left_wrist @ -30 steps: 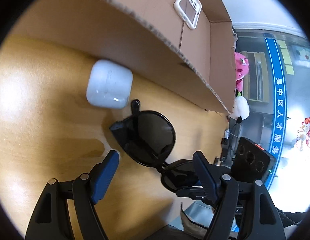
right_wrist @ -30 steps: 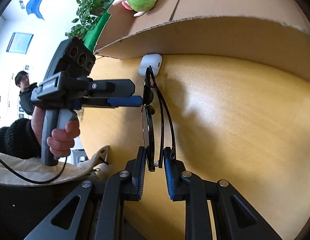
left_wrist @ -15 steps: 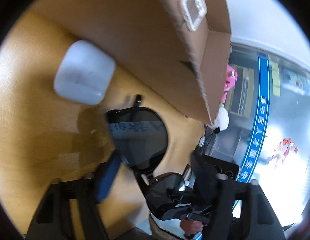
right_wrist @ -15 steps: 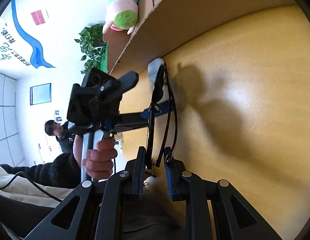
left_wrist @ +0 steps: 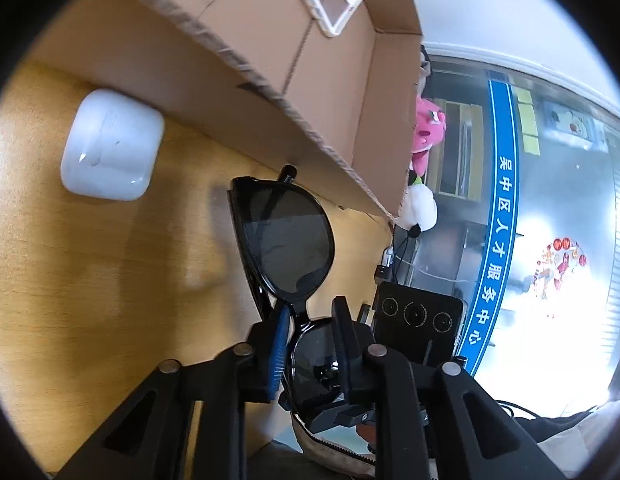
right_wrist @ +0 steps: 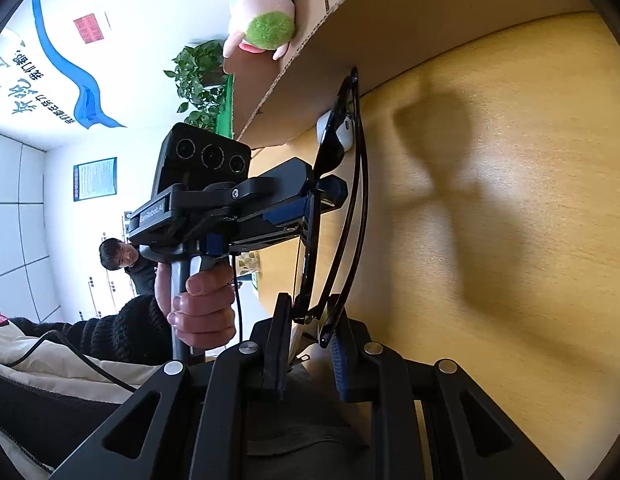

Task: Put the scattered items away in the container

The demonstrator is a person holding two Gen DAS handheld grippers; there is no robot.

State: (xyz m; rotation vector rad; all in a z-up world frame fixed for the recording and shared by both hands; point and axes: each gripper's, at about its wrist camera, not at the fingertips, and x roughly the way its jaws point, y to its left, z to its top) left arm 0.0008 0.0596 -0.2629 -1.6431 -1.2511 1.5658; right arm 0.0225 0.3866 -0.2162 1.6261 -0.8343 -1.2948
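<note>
Closing on the bridge of the black sunglasses [left_wrist: 286, 236], the left gripper [left_wrist: 308, 354] has the frame between its narrowing fingers [left_wrist: 278, 354]; the right gripper [right_wrist: 308, 344] holds the folded temple end in narrow fingers. The sunglasses hang above the worktop [left_wrist: 90, 280], just beside the cardboard box [left_wrist: 349, 92], with a white earbud case [left_wrist: 112, 146] near its wall. To do this well, settle one firm grip before the other lets go, then lift over the rim. A blue banner [left_wrist: 499, 232] reads "吴中区人才服务中心"; the gripper body shows "GenRobot.AI".
</note>
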